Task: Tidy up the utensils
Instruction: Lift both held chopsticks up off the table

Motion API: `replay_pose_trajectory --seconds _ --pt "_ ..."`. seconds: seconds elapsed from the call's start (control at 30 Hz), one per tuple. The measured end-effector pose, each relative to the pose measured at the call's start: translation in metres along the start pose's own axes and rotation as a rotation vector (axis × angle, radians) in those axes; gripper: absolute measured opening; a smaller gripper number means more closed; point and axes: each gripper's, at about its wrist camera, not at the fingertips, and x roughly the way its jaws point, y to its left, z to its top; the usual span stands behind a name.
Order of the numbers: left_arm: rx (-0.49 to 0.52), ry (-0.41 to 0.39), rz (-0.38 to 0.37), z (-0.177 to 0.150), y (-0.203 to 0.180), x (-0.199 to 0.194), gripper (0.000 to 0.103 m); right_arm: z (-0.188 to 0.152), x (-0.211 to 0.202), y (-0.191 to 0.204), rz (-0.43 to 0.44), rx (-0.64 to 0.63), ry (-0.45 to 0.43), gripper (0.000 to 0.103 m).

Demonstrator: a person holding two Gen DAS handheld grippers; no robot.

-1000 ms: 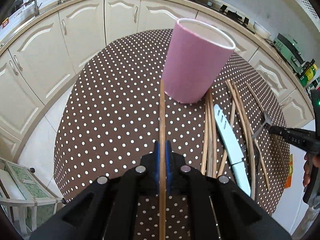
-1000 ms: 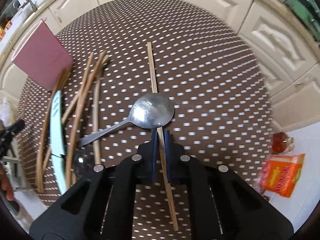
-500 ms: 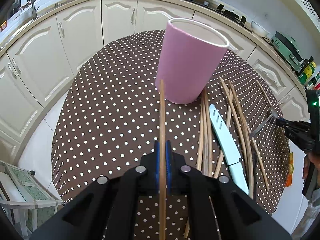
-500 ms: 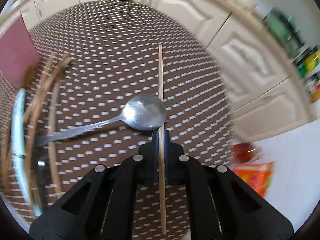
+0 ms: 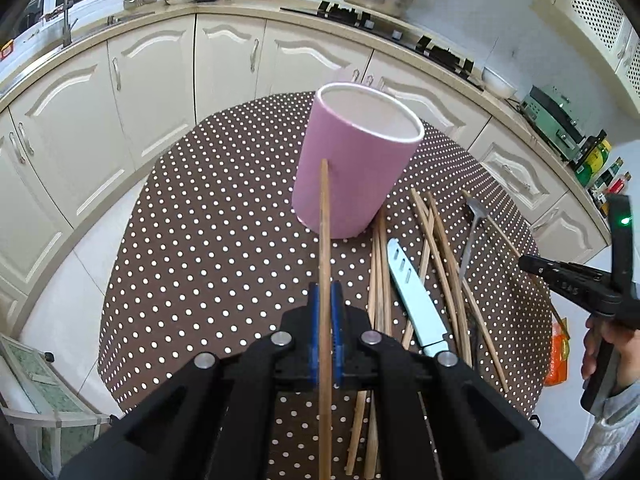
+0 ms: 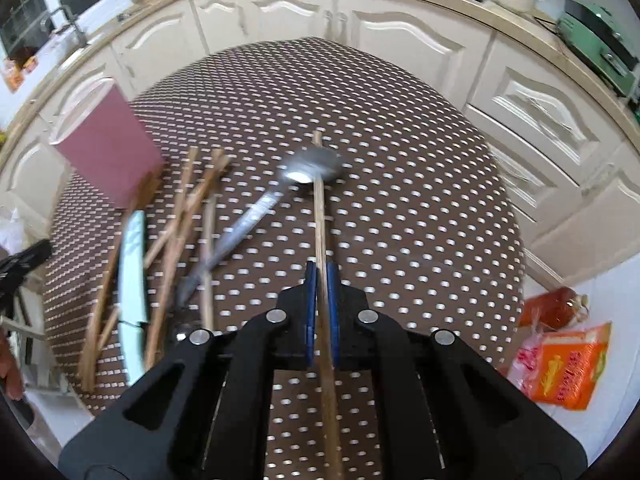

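Two hand-held grippers work over a round table (image 5: pixel 208 208) covered in brown cloth with white polka dots, set in a kitchen of cream cabinets (image 5: pixel 152 80). The left gripper (image 5: pixel 325 300) has its blue pads clamped tight on a single wooden chopstick (image 5: pixel 324 236), which runs straight ahead from the jaws; its far tip shows against the side of a pink cylindrical holder (image 5: pixel 352 168) that stands upright just ahead, its white-lined mouth open.

To the right of the left gripper, loose wooden chopsticks (image 5: pixel 440 240) lie fanned across the cloth, with a white-bladed knife (image 5: pixel 416 300) among them and a metal spoon (image 5: pixel 474 216) farther right.

The right gripper (image 6: pixel 321 280) also pinches one wooden chopstick (image 6: pixel 319 216) between nearly closed blue pads. That stick points ahead, its far end crossing in front of the bowl of the metal spoon (image 6: pixel 312 166), whose handle slants back to the gripper's left. Farther left of the right gripper lie the knife (image 6: pixel 132 264) and the scattered chopsticks (image 6: pixel 180 220), with the pink holder (image 6: pixel 108 144) beyond them. An orange packet (image 6: pixel 568 368) rests on the floor to the gripper's right, off the table. In the left wrist view, the person's hand (image 5: pixel 604 348) grips the right tool's handle at the far right edge.
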Motion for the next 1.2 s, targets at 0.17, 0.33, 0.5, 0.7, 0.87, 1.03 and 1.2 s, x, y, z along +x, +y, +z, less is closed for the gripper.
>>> replay_pose_trajectory --seconds 0.17,0.33,0.5,0.7,0.87,1.03,1.2 --pt "0.003 -0.001 -0.007 -0.001 0.0 -0.001 0.005 -0.005 0.021 -0.024 0.002 0.058 0.026 0.006" --pt "0.001 0.008 -0.041 -0.003 0.001 -0.002 0.005 -0.026 0.027 -0.011 0.129 0.047 0.095 0.006" --pt "0.006 0.011 -0.035 -0.001 -0.001 0.0 0.005 -0.014 0.037 0.001 0.101 0.025 0.132 0.006" --pt "-0.006 0.017 -0.029 0.001 0.004 0.002 0.005 0.03 0.065 -0.002 0.054 0.014 0.168 0.007" --pt "0.006 -0.002 -0.042 0.002 0.003 -0.005 0.005 0.049 0.08 -0.01 0.056 -0.003 0.149 0.007" --pt "0.032 -0.031 -0.08 -0.003 -0.001 -0.023 0.005 0.041 0.051 -0.018 0.145 0.07 0.036 0.006" --pt "0.033 -0.11 -0.148 -0.004 -0.006 -0.049 0.005 0.044 0.003 -0.016 0.285 0.091 -0.168 0.006"
